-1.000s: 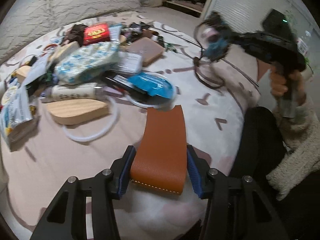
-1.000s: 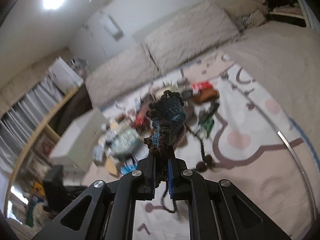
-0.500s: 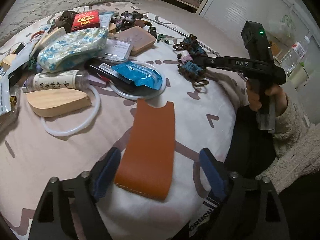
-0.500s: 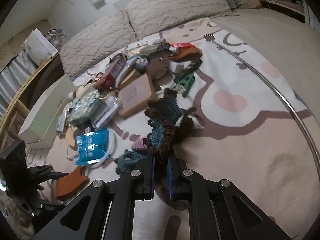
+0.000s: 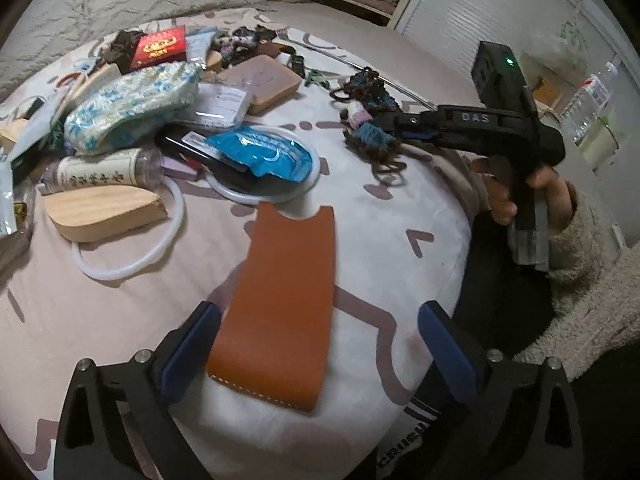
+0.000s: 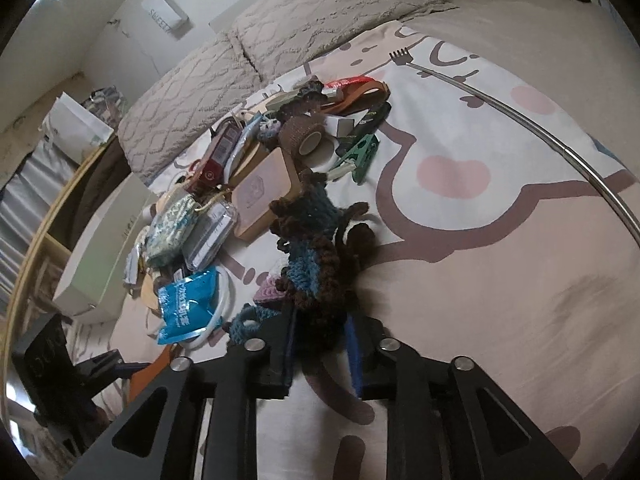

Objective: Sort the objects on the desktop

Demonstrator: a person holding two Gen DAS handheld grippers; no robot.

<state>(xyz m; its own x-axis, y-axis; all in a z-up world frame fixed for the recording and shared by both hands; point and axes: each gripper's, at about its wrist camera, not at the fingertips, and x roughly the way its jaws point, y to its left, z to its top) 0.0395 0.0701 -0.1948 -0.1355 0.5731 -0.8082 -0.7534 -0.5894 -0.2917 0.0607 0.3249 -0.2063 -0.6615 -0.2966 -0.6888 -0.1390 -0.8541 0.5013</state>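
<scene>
Bedroom scene, bed [image 6: 500, 240] with a pink-and-white patterned cover serves as the sorting surface, quilted pillows [image 6: 328, 12] at the head, white louvred door [image 5: 460, 12] off to the side. Your left tool [image 5: 320, 344] has just been opening and now stands spread wide, blue pads clear of the brown leather sleeve [image 5: 280, 304], which lies flat on the bed between the fingers, near edge of the cover, notched end pointing toward the pile. Your right tool [image 6: 320, 344] has just been opening a little; jaws are slightly apart with the crochet piece [image 6: 316, 248] (brown, teal, pink yarn) between them, resting on the bed; from the right wrist view you cannot tell if the pads press on the yarn. In the left wrist view your right hand [image 5: 532, 196] grips the handle, fuzzy cream sleeve [image 5: 592, 280] at the wrist, and the crochet piece [image 5: 368, 120] sits at the tool tip, well apart from the leather sleeve. Pile beyond: blue foil packet [image 5: 264, 152] on a white ring [image 5: 316, 184], wooden block [image 5: 104, 208], white bottle with black lettering [image 5: 96, 172], blue floral pouch [image 5: 132, 104], red box [image 5: 160, 46], pink-topped pad [image 5: 264, 80]. Metal back scratcher [image 6: 520, 120] lies across the cover on the far side of the crochet piece.
</scene>
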